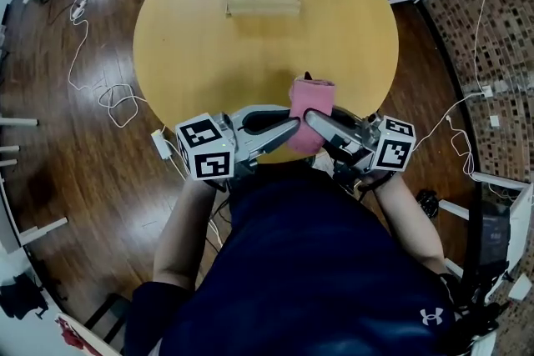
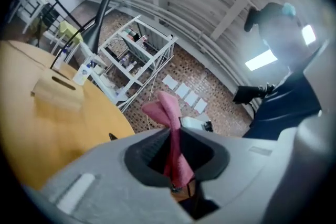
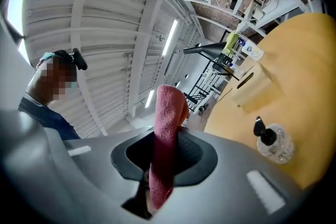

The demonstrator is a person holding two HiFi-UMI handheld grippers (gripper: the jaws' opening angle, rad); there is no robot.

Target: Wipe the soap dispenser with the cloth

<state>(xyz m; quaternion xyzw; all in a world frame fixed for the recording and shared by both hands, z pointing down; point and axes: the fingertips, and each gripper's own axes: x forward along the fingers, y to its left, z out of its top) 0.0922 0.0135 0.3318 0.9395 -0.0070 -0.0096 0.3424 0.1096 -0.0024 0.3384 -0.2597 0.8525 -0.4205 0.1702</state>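
- Clear round soap dispenser with a black pump (image 3: 273, 143): stood upright on the round yellow wooden surface (image 1: 250, 54), near its edge. It is picked up only in the right gripper view and is untouched.
- Pink terry cloth (image 1: 310, 108): held clear of the surface, stretched between both grippers.
- Left gripper (image 1: 284, 129): jaws nearly closed, pinched on one fold.
- Right gripper (image 1: 321, 122): likewise clamped on another fold.
- Step judged: cloth readied, wiping not yet begun.
- Next move: the cloth is to be lowered and pressed against the dispenser's body without the bottle being tipped.
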